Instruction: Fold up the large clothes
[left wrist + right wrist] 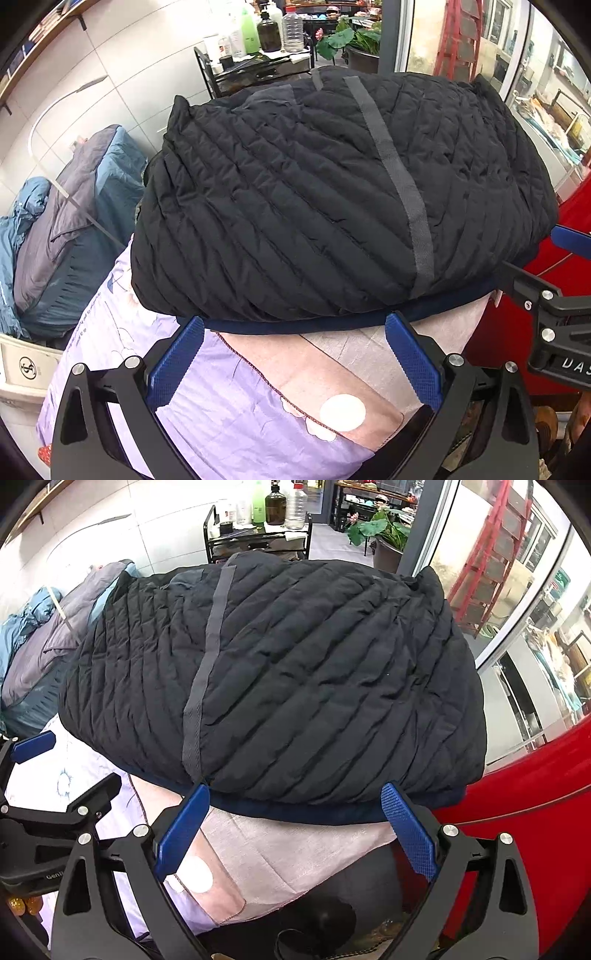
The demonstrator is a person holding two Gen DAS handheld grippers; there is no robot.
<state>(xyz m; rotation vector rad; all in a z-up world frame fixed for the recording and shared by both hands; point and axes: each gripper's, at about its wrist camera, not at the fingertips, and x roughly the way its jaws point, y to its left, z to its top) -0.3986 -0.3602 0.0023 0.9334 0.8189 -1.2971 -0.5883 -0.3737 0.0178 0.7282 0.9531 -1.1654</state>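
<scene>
While the black quilted jacket (332,192) lies folded on the lilac-and-pink sheet (236,398), covering its far part, the left gripper (295,325) and right gripper (295,794) both gape wide at its near hem, holding nothing.

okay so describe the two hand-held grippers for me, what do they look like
Both match. The left hand-held gripper and the right hand-held gripper each have a black frame with silver screw heads and two blue textured fingers. White lettering marks the bodies; it is only partly readable. No cables or sleeves show.
</scene>
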